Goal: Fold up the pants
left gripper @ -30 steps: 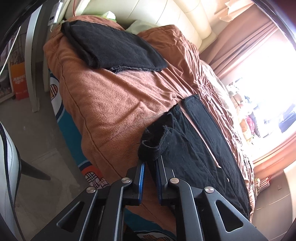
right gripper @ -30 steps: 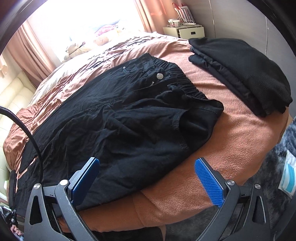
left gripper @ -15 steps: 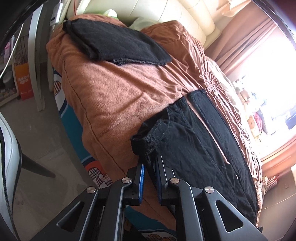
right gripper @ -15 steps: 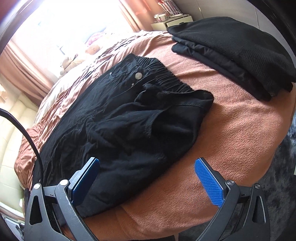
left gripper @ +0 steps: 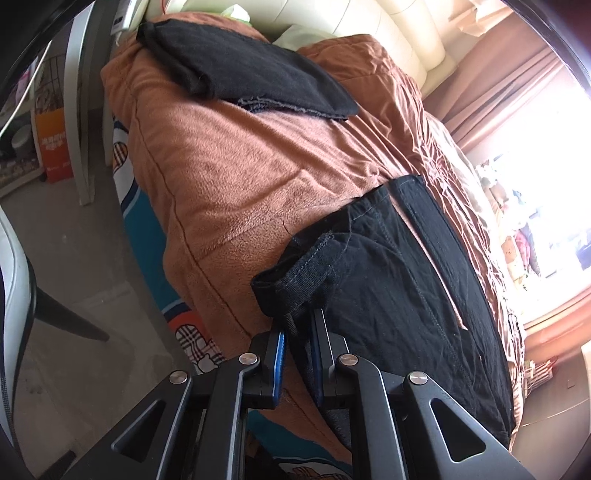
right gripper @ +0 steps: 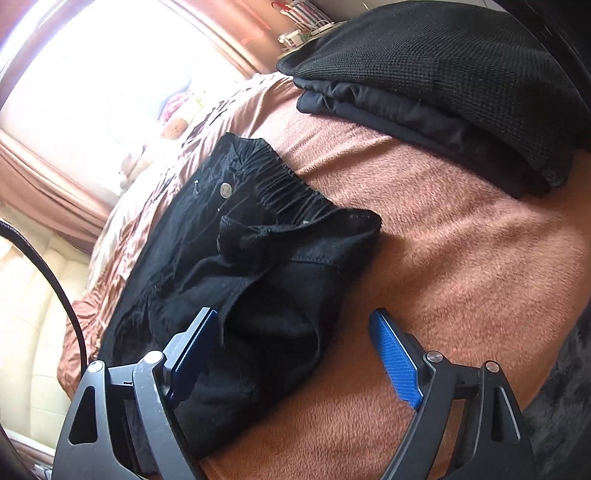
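Bed: your brown blanket [left gripper: 229,177] covers it; cream headboard [left gripper: 388,33] beyond.
Pants: black pants [right gripper: 258,266] lie on the blanket near the bed's edge, button up.
Left tool: your left tool [left gripper: 298,347] is clenched on a pants hem.
Right tool: your right tool [right gripper: 295,354] is closing, pants edge between its jaws, pads not pressing.
Other clothes: folded black stack [right gripper: 443,81] rests apart on the blanket.
Room: bright window [right gripper: 110,81] with curtains.
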Demonstrator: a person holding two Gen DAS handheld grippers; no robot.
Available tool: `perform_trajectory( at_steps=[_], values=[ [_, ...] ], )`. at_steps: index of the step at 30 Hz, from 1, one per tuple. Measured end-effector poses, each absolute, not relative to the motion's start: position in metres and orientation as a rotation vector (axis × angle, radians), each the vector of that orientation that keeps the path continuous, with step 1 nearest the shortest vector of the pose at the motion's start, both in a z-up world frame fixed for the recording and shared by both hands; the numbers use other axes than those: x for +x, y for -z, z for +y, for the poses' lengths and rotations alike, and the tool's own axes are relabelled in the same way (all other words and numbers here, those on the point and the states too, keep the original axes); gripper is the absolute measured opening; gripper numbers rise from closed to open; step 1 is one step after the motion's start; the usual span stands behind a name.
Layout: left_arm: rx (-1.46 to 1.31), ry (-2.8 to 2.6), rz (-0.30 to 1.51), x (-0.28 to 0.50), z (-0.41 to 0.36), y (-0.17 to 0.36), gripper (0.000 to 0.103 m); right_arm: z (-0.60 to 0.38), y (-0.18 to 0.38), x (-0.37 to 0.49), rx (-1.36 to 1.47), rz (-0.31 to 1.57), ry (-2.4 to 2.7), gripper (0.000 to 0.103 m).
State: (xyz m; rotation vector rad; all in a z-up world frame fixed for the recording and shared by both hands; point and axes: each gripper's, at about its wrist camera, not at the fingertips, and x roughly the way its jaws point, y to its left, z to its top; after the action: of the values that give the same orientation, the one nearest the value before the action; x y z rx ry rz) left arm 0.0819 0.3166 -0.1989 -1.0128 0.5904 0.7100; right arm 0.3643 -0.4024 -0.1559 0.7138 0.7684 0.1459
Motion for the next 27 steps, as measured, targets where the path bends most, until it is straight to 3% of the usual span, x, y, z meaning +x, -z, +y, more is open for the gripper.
perform_trajectory(
  at_steps=[1, 5, 8, 9, 10, 27],
  values=[
    [-1.017, -0.708, 0.586, 0.082, 0.317, 0.200, 0.012, -0.404, 0.157, 0.368, 0.722, 0.762, -0.173, 0.072],
    [-1.028, -0.710, 0.551, 0.079, 0.319, 0.203, 0.012, -0.403, 0.166, 0.383, 0.743, 0.771, -0.252, 0.064],
    [-1.021, -0.723, 0.540, 0.079, 0.316, 0.201, 0.012, -0.403, 0.166, 0.388, 0.728, 0.781, -0.261, 0.037],
    [-1.012, -0.727, 0.535, 0.078, 0.315, 0.199, 0.009, -0.404, 0.165, 0.389, 0.723, 0.780, -0.248, 0.016],
    [-1.008, -0.727, 0.531, 0.078, 0.315, 0.197, 0.007, -0.408, 0.164, 0.389, 0.719, 0.778, -0.231, 0.005],
    [-0.951, -0.680, 0.333, 0.070, 0.327, 0.116, 0.003, -0.428, 0.109, 0.337, 0.787, 0.596, -0.253, 0.000]
  ],
)
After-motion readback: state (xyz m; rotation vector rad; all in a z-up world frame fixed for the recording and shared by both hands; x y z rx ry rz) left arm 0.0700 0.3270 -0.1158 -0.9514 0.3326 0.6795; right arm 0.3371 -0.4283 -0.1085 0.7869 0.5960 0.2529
